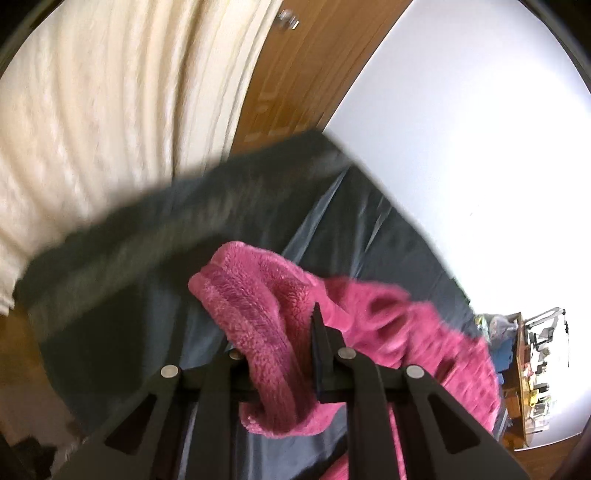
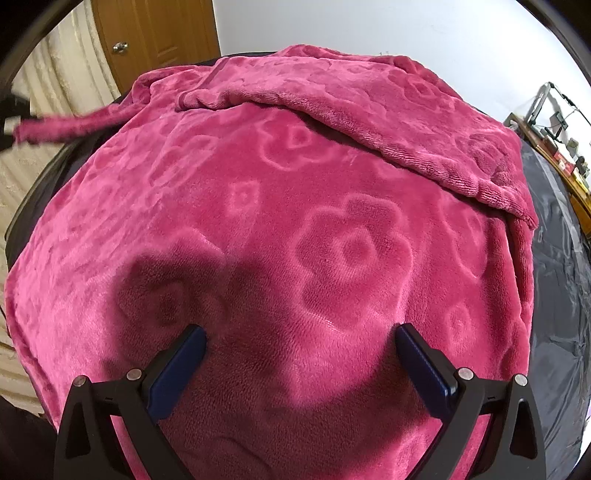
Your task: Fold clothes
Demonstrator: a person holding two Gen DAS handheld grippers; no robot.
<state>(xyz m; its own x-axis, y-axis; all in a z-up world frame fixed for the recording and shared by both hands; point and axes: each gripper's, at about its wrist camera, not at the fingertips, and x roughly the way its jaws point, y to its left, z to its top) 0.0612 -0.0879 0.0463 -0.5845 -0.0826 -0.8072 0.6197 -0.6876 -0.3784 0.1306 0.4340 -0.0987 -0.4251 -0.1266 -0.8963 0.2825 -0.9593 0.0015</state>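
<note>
A pink fleece garment (image 2: pixel 295 229) with pressed flower shapes lies spread over a dark grey covered surface (image 2: pixel 561 280). Its far right part is folded over onto itself. My right gripper (image 2: pixel 299 328) hovers just above the garment's near part, jaws wide apart, nothing between them. In the left wrist view my left gripper (image 1: pixel 280 332) is shut on a thick strip of the pink garment (image 1: pixel 255 302), lifted off the dark surface (image 1: pixel 332 221). That strip (image 2: pixel 62 125) runs taut off the garment's far left corner in the right wrist view.
A cream ribbed curtain (image 1: pixel 96 110) and a wooden door (image 2: pixel 155 33) with a metal knob (image 2: pixel 120 47) stand beyond the surface, next to a white wall (image 1: pixel 461 110). A cluttered wooden shelf (image 1: pixel 532 369) is at the right.
</note>
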